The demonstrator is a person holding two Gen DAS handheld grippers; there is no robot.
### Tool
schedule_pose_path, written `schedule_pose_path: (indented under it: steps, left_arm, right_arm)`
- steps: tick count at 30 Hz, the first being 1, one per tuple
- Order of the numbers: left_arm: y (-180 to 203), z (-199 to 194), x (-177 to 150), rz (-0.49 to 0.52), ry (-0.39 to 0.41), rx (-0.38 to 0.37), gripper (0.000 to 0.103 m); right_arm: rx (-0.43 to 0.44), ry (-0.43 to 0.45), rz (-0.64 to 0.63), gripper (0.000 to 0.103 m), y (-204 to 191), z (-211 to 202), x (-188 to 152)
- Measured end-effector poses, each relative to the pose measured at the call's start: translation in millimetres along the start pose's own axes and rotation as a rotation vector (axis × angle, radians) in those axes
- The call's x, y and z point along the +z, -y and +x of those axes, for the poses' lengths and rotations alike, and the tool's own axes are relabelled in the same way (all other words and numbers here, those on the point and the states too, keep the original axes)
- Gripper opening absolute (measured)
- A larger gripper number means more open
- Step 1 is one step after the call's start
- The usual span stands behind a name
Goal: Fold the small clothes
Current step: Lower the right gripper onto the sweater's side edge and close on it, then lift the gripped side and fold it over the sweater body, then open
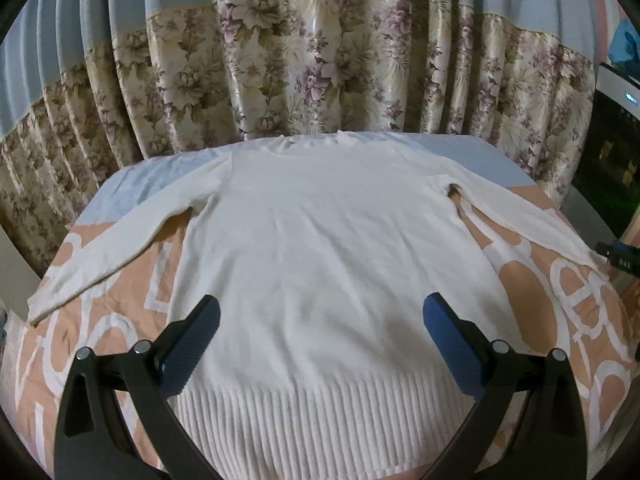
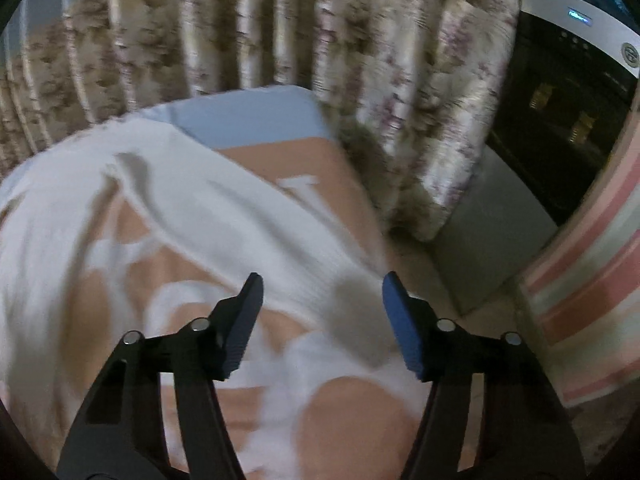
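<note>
A white knit sweater lies flat and face up on the peach cover with white letters. Both sleeves are spread out, the left sleeve and the right sleeve. Its ribbed hem is nearest me. My left gripper hangs open over the lower body of the sweater, with nothing between its blue pads. In the blurred right wrist view my right gripper stands open above the sleeve near its cuff end, close to the cover's right edge. I see nothing pinched there.
A floral curtain hangs right behind the far edge. To the right stand a dark-fronted appliance and a pink-striped cloth, with bare floor between them and the table's right side.
</note>
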State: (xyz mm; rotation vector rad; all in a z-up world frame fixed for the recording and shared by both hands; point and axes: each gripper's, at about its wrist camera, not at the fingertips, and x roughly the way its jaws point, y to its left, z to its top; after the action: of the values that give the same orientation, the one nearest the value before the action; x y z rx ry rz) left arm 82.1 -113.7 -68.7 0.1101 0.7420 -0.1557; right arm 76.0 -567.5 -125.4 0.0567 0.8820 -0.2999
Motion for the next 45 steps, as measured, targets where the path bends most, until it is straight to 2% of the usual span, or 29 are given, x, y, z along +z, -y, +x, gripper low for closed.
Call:
schedule_pose_path:
  steps: [2,7,12,16,21,25,36,39,45]
  left_arm:
    - [-2,0,0,0.004,0.004,0.005,0.101]
    - [-11,1,-1,0.002,0.002,0.017,0.101]
    - [-17,5,-4,0.0,-0.007,0.019,0.101]
    - [-19,9,-5,-0.01,-0.01,0.01,0.101]
    - [-20,12,-4,-0.011,-0.007,0.001,0.101]
    - [-22,15,-1,-0.009,-0.003,0.001,0.101]
    - [-40,32,25,0.009,0.027,0.011,0.101]
    - [-45,40,33,0.034,0.015,-0.043,0.101]
    - [-62,49,42,0.025,0.017,-0.031,0.101]
  right_arm:
    - [-0.013,-0.031,0.052,0.051,16,14,-1]
    - [-0.034,-0.083,0.095,0.051,26,33,-9]
    - [-0.006,-0.091,0.124,0.051,28,39,-14]
    - [0.022,-0.097,0.119,0.04,26,40,-12]
    - [0.008,-0.089,0.065,0.014,12,33,-8]
    - [0.027,-0.06,0.09,0.012,3,23,1]
    - [0.158,0.01,0.064,0.011,-72,3,46]
    - [0.192,0.016,0.046,0.011,-98,5,56]
    - [0.261,0.014,0.005,0.011,-153,14,74]
